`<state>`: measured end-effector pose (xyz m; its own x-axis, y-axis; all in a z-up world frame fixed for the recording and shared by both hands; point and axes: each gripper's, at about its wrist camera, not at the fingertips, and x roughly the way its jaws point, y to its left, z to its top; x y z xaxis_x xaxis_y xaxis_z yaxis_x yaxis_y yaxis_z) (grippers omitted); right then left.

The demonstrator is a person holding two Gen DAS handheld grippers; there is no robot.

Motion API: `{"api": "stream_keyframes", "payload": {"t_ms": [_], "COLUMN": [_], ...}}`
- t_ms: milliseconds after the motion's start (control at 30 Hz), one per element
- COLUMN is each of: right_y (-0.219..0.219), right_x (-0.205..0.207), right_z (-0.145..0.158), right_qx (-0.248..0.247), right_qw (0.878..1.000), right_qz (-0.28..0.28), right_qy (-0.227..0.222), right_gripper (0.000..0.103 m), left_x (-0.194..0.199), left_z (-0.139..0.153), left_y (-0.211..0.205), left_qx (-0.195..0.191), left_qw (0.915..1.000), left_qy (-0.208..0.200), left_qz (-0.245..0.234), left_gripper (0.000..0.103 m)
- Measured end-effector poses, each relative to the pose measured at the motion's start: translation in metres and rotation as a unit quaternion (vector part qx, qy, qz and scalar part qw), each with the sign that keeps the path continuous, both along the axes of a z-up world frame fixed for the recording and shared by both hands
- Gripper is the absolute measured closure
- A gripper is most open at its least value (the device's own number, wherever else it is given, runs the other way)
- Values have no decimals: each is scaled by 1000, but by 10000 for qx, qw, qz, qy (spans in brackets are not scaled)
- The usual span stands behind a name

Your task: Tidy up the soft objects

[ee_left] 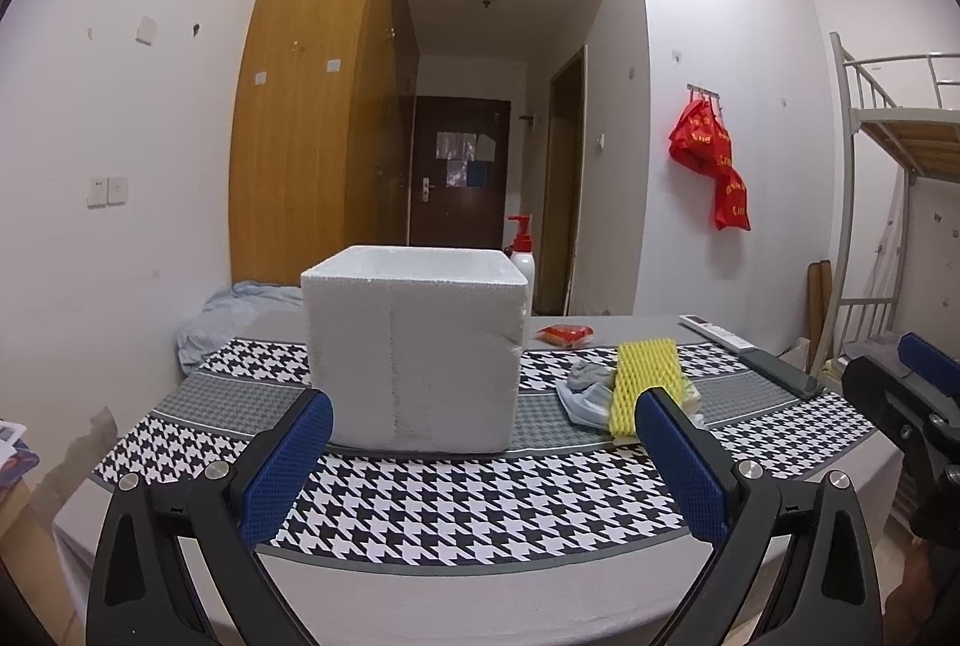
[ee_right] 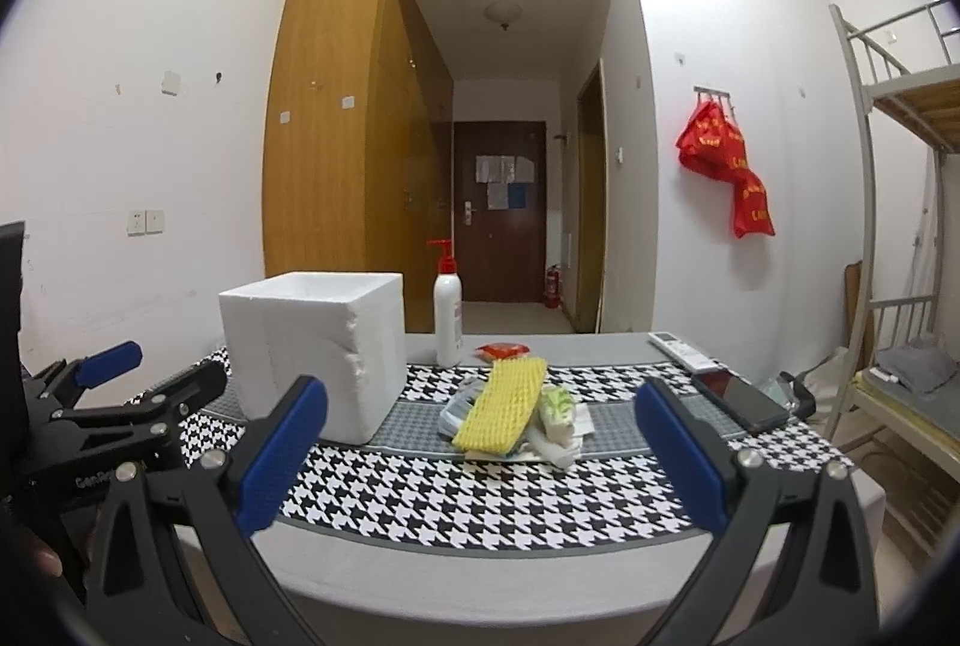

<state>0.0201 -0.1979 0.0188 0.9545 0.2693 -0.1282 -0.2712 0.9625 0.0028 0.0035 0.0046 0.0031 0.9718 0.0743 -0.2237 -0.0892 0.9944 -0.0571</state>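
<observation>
A white-walled dormitory room opens onto a narrow hallway ending at a dark brown door (ee_right: 499, 210) with papers taped to it. A tall wooden wardrobe (ee_right: 336, 117) stands along the left wall; a dome ceiling lamp (ee_right: 503, 11) hangs unlit in the hallway. Red bags (ee_right: 723, 158) hang from wall hooks on the right, near a metal bunk bed (ee_right: 900, 117). A fire extinguisher (ee_right: 552, 286) sits beside the door.

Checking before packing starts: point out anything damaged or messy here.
The white foam box has a chipped, ragged corner edge facing the soft items, which lie in a loose heap beside it. Nothing spilled.
</observation>
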Motion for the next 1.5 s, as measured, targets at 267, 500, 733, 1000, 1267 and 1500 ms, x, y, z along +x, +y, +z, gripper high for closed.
{"api": "stream_keyframes", "payload": {"t_ms": [267, 500, 733, 1000, 1267, 1500], "right_y": [-1, -3, -5, -11, -19, -28], "right_x": [15, 31, 48, 73, 97, 126], "right_z": [2, 8, 8, 1, -6, -18], "right_qx": [-21, -62, -167, -215, -303, -286], "right_qw": [9999, 9996, 9991, 9970, 9948, 9906], "right_qz": [-93, -171, -208, -417, -526, -599], "right_qy": [103, 199, 338, 623, 817, 1199], "right_gripper": [0, 0, 0, 0, 0, 0], "left_x": [16, 32, 44, 67, 98, 119], "left_z": [3, 8, 10, 5, 0, -8], "left_y": [3, 6, 3, -15, -29, -46], "left_qx": [-61, -113, -98, 92, 98, 209], "left_qw": [9999, 9994, 9988, 9958, 9914, 9862], "left_qy": [131, 296, 387, 619, 920, 1149], "left_qz": [-27, -126, -294, -664, -923, -1170], "left_gripper": [2, 2, 2, 2, 2, 2]}}
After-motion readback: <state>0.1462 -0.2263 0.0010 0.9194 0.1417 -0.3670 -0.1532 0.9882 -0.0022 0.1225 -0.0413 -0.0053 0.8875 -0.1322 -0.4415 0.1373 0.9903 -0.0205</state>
